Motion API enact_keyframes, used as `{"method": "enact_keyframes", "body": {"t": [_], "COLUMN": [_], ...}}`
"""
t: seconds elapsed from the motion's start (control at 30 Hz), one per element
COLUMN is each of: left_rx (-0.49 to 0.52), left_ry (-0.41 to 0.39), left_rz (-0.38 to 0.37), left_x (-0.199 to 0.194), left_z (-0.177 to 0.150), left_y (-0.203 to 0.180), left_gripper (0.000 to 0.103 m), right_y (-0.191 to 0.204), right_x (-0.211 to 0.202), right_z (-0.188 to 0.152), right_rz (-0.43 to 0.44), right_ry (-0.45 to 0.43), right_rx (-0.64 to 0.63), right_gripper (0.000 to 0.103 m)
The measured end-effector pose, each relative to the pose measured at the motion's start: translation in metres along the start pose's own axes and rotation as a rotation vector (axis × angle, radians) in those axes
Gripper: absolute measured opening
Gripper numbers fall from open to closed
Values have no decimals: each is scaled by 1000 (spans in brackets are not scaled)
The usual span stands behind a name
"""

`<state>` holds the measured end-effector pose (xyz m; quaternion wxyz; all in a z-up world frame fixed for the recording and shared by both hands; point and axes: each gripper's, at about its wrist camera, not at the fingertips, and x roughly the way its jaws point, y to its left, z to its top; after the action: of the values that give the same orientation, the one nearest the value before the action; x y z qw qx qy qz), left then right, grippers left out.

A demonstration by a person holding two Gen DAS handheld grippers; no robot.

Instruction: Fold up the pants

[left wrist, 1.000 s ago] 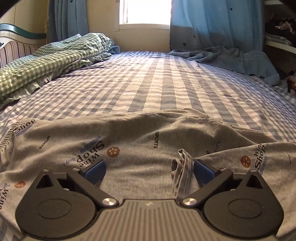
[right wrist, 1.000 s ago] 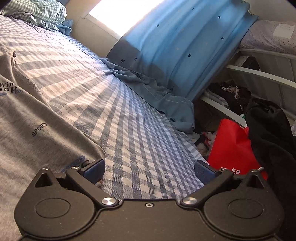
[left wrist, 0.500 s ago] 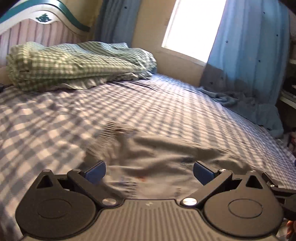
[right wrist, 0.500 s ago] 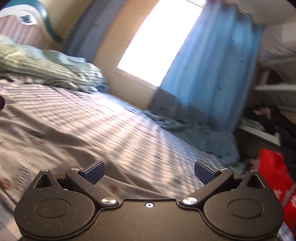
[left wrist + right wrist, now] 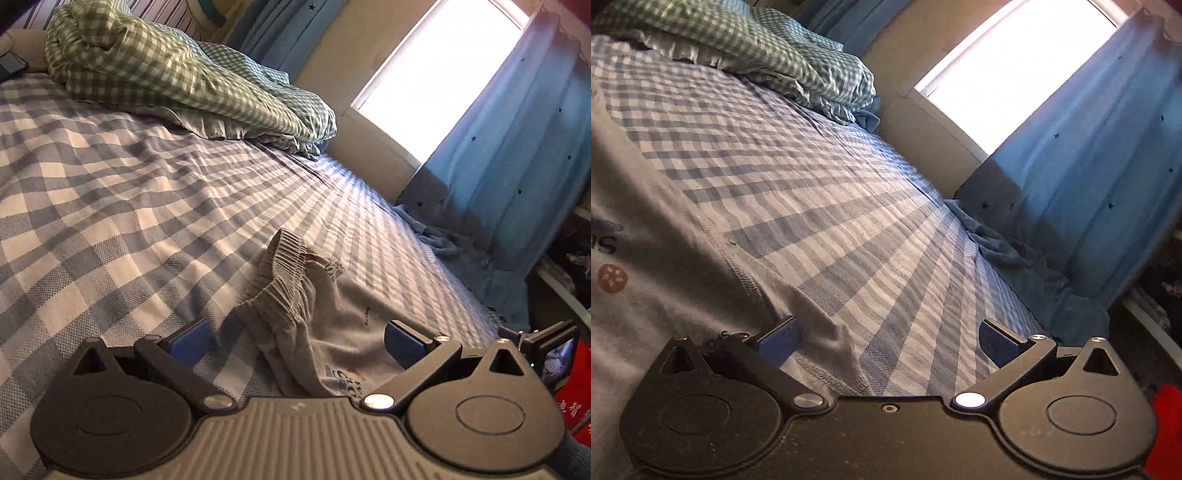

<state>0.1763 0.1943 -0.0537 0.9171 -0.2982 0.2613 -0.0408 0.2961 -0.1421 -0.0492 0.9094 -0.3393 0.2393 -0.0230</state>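
Grey printed pants (image 5: 325,321) lie on the blue checked bed sheet (image 5: 110,206). In the left wrist view their ribbed elastic waistband (image 5: 284,273) is bunched up just ahead of my left gripper (image 5: 295,341), which is open with the waist end of the pants between its blue pads. In the right wrist view the pants (image 5: 646,258) fill the left side, and a stitched hem corner (image 5: 827,354) lies between the pads of my right gripper (image 5: 888,341), which is open. My right gripper's body also shows in the left wrist view (image 5: 546,347) at the right edge.
A green checked quilt (image 5: 177,81) is heaped at the head of the bed. A blue star curtain (image 5: 517,158) hangs by the bright window, its end lying on the bed's far edge (image 5: 1008,247). A red bag (image 5: 576,398) and shelves with clutter stand at the right.
Both grippers have swung left and dropped lower to the bed. The left one went from the spread-out pants middle to the waistband end. The right one now sits over the hem corner.
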Motion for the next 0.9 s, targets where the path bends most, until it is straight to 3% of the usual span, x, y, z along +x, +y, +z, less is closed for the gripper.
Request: {"method": "enact_keyframes", "body": {"t": [0.07, 0.13, 0.37, 0.53, 0.73, 0.8, 0.9], "left_rx": [-50, -75, -166, -186, -148, -177, -258], "left_ry": [17, 28, 6, -24, -3, 6, 38], "left_rz": [-39, -20, 33, 45, 20, 31, 92], "left_x": [4, 10, 17, 14, 14, 14, 16], "left_z": [0, 3, 4, 0, -1, 0, 6], "left_y": [5, 7, 10, 10, 0, -2, -2], "left_gripper": [95, 84, 68, 69, 83, 82, 73], "right_y": [0, -2, -9, 16, 17, 15, 15], "right_x": [-12, -28, -113, -121, -114, -113, -113], "right_z": [0, -1, -34, -62, -66, -67, -67], "right_rz": [-29, -43, -108, -126, -111, -101, -100], "right_ry": [-29, -49, -76, -7, 27, 31, 31], "right_rx": [-22, -8, 165, 110, 138, 148, 150], "right_gripper": [102, 102, 102, 102, 102, 102, 102]}}
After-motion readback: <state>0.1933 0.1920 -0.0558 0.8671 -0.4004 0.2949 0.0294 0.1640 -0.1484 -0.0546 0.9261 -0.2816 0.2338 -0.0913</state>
